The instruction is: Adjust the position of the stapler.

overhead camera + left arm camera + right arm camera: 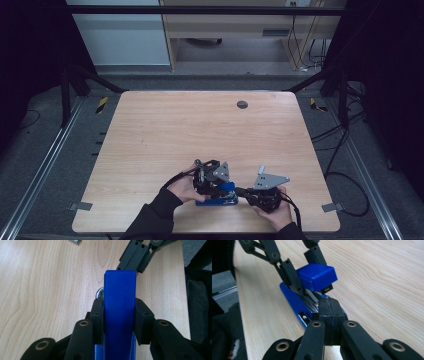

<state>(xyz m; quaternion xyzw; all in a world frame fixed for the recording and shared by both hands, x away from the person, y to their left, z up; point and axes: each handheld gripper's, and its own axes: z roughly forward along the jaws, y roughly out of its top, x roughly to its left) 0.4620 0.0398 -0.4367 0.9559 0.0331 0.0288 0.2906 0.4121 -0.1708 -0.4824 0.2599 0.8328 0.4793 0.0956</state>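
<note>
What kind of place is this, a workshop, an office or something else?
Most likely a lab or recording rig set up in an office-like room. A bare wooden table stands inside a metal frame, loose cables trail over the grey floor, and a light wooden desk stands behind.

A light wooden table [165, 130] with rounded corners carries the things. A blue stapler [218, 198] lies on it near the front edge, its base flat on the wood and its top raised. Well beyond the stapler, near the far edge, a round grey cap [242, 104] sits in the tabletop.
</note>
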